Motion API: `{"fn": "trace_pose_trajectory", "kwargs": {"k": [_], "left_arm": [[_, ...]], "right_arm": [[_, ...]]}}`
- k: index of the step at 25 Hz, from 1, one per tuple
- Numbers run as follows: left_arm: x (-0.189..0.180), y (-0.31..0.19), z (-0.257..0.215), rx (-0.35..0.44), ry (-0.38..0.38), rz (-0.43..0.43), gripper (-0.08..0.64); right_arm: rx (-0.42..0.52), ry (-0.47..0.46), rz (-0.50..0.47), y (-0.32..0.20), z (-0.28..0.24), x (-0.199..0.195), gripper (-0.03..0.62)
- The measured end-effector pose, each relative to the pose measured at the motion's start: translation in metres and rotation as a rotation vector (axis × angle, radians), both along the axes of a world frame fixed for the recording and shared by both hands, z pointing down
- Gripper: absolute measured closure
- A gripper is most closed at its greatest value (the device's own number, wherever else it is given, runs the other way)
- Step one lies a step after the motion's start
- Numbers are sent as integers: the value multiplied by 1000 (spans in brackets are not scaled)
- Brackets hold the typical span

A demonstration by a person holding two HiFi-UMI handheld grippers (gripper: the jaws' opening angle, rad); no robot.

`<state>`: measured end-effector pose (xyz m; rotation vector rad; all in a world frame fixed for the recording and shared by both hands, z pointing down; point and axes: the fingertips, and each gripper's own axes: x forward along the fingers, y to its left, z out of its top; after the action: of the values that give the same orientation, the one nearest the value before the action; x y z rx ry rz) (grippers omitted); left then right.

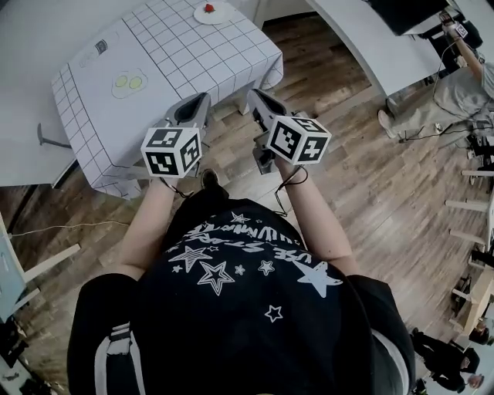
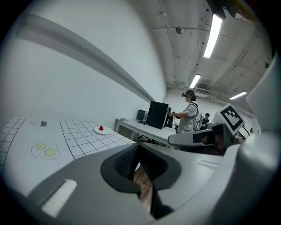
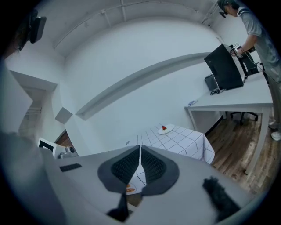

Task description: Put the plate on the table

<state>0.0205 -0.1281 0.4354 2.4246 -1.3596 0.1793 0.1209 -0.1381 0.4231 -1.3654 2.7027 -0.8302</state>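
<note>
A small white plate (image 1: 209, 11) with a red item on it rests at the far end of the table (image 1: 185, 54), which has a white grid cloth. The left gripper view shows the plate (image 2: 102, 129) beyond my jaws, and the right gripper view shows the plate (image 3: 165, 128) far off too. My left gripper (image 1: 201, 100) hovers just short of the table's near corner, shut and holding nothing. Beside it, over the wooden floor, my right gripper (image 1: 255, 96) is also shut and holds nothing. In both gripper views the pads (image 2: 127, 160) (image 3: 151, 165) meet at the tips.
A drawing of two green circles (image 1: 129, 81) lies on the cloth's plain side. A long white desk (image 1: 363, 38) runs at the right, with a monitor (image 2: 157, 115) and a person (image 2: 189, 116) standing at it. Cables trail on the floor at the right.
</note>
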Motion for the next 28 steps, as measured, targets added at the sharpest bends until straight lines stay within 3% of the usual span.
{"fn": "trace_pose_trajectory", "kwargs": {"k": [6, 19, 28], "left_arm": [[-3, 50, -7, 11, -3, -7, 551], [-39, 138, -30, 26, -20, -111, 551], [-39, 149, -29, 29, -35, -48, 551]], "right_arm": [[4, 30, -31, 50, -3, -5, 571], [21, 53, -122, 119, -4, -39, 574], [48, 60, -90, 132, -7, -43, 574]]}}
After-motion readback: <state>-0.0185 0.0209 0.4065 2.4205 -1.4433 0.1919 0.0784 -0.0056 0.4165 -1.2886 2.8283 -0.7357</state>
